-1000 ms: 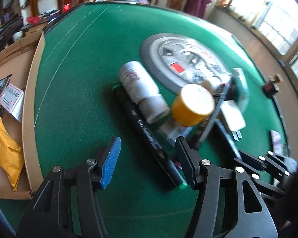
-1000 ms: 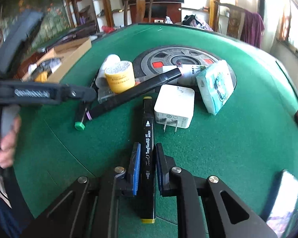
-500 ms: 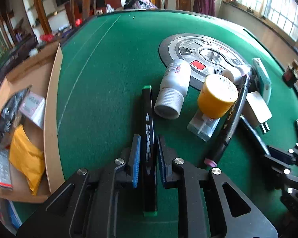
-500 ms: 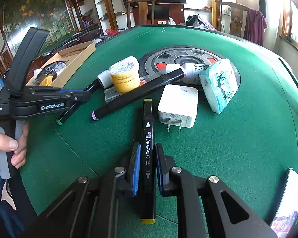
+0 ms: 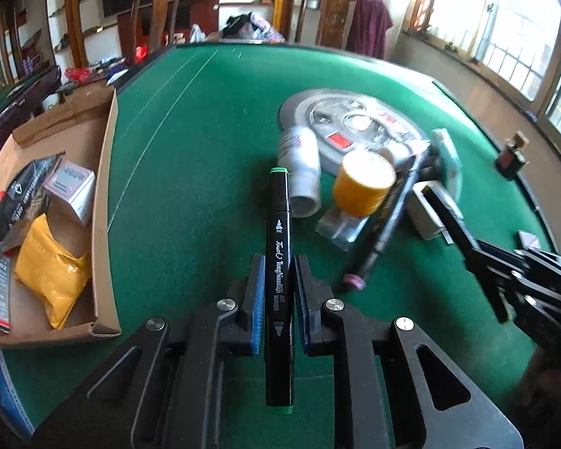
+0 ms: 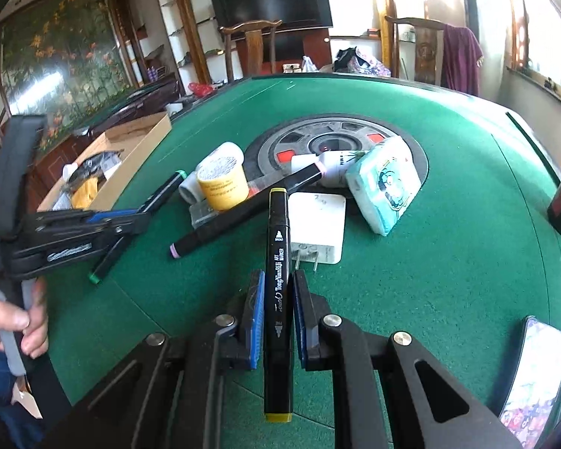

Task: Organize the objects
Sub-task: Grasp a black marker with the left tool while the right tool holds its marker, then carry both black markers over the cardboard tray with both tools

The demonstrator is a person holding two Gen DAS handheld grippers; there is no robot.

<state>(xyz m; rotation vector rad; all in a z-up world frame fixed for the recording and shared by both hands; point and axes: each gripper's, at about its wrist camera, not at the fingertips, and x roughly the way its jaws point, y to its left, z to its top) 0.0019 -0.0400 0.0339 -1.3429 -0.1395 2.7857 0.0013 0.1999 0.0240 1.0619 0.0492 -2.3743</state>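
My left gripper [image 5: 278, 277] is shut on a black marker with green caps [image 5: 279, 217], which points away along the fingers over the green felt table [image 5: 190, 157]. From the right wrist view, the same left gripper [image 6: 131, 220] and green-capped marker [image 6: 164, 191] sit at the left, with a hand on the handle. My right gripper [image 6: 278, 292] is shut on a black marker with yellow caps [image 6: 278, 232]. A third black marker with pink caps [image 6: 243, 211] lies on the felt, leaning on the clutter.
An open cardboard box [image 5: 106, 172] with packets stands at the table's left edge. Beside the round centre plate [image 6: 411, 149] lie a yellow-lidded jar [image 6: 222, 181], a white bottle [image 5: 301, 164], a white charger [image 6: 319, 224] and a tissue pack [image 6: 385, 183]. A phone [image 6: 531, 374] lies near right.
The left gripper went from open beside the green-capped marker to shut on it, then swung with it toward the box side. The right gripper kept its hold and barely moved.
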